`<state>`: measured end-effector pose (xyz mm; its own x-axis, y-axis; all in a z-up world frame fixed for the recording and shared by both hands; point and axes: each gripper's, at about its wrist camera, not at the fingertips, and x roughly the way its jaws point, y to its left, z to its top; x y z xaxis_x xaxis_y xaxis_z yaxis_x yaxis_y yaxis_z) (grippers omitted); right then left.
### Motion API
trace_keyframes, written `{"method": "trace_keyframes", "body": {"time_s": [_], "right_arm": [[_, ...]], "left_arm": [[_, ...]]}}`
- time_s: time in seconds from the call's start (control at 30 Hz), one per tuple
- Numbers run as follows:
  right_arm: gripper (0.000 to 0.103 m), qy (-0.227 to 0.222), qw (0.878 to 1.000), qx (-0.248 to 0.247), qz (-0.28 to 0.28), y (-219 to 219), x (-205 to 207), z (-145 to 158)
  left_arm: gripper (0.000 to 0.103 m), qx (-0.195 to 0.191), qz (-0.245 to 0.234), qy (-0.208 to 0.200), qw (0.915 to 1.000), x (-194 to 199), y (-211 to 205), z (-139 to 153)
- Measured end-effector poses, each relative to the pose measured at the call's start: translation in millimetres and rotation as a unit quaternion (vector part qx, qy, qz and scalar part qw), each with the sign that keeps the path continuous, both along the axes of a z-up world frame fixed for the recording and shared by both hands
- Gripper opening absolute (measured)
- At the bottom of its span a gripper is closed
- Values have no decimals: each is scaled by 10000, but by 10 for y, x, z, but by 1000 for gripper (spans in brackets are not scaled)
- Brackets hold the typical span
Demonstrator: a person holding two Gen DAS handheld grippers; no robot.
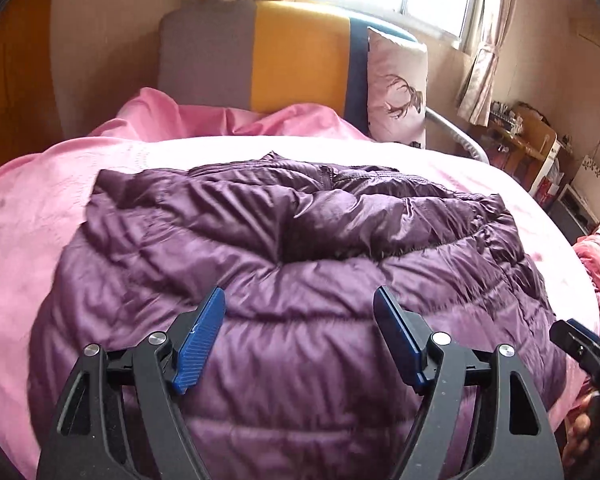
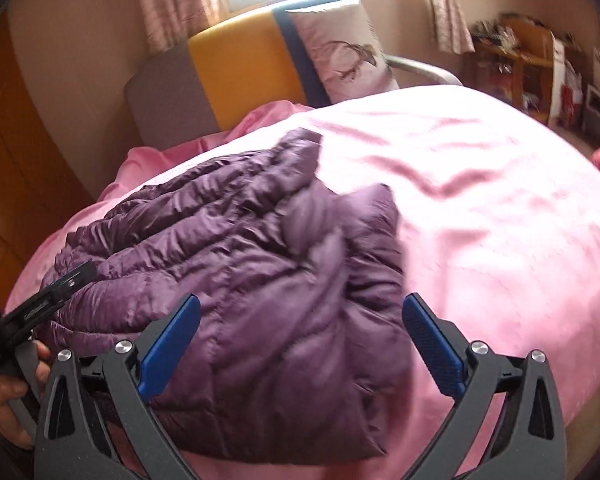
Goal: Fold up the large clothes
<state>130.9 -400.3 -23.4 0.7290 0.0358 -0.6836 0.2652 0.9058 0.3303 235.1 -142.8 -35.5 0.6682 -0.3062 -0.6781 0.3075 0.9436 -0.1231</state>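
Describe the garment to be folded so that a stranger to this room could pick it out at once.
Start at the bed with the pink sheet, under the window, with its grey and yellow headboard. In the middle of that sheet lies a puffer jacket, spread out and crumpled. It is the only dark purple thing there, shiny and quilted in stitched bands, unlike the smooth pink bedding around it and the pale printed pillow against the headboard.

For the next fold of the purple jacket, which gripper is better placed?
Probably the right gripper: open, it sits over the purple jacket's free edge beside bare pink bedcover. The left gripper, also open, faces the jacket's middle.
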Motion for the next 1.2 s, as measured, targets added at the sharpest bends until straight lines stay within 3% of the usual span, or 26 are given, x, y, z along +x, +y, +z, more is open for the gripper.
{"method": "trace_keyframes", "body": {"time_s": [0.23,0.47,0.7,0.93,1.07,1.2], "right_arm": [[101,149,9904,1344,-285,-348,-221,-297],[101,58,9821,1880,-57,-341,-222,-322],[100,23,9773,2118,93,-286,-199,-302],[81,133,9766,2119,351,-132,-125,-334],[61,192,9767,2091,441,-74,-93,-330],[49,229,9791,1939,573,15,-80,-263]], "left_arm": [[75,9,39,-109,9999,-216,187,52],[75,-102,137,-95,9998,-333,353,12],[75,-128,126,-138,9997,-384,381,-4],[75,-106,37,-95,9999,-386,325,-41],[75,-47,-5,-35,10000,-369,293,-91],[75,10,-39,11,10000,-361,259,-152]]}}
